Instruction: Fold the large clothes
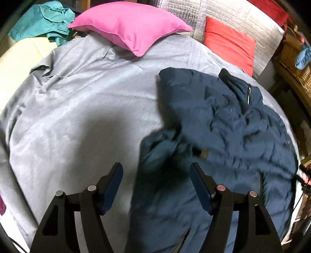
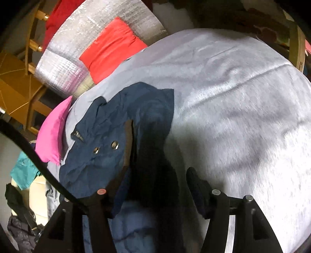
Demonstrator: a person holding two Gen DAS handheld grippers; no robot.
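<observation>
A large navy puffer jacket (image 1: 223, 126) lies crumpled on the grey bedsheet (image 1: 87, 109), collar and zip toward the far right. My left gripper (image 1: 156, 169) is open and empty, hovering above the jacket's near left edge. In the right wrist view the jacket (image 2: 108, 155) hangs over the left finger, with two snap studs showing. My right gripper (image 2: 157, 175) has its jaws spread wide, and dark fabric lies between and over them. Its left fingertip is hidden by cloth.
A pink pillow (image 1: 128, 25) and a red pillow (image 1: 229, 42) lie at the head of the bed by silver insulation foil (image 1: 194, 15). A teal garment (image 1: 44, 21) lies far left. A wicker basket (image 1: 297, 62) stands at right. Wooden furniture (image 2: 19, 87) is beside the bed.
</observation>
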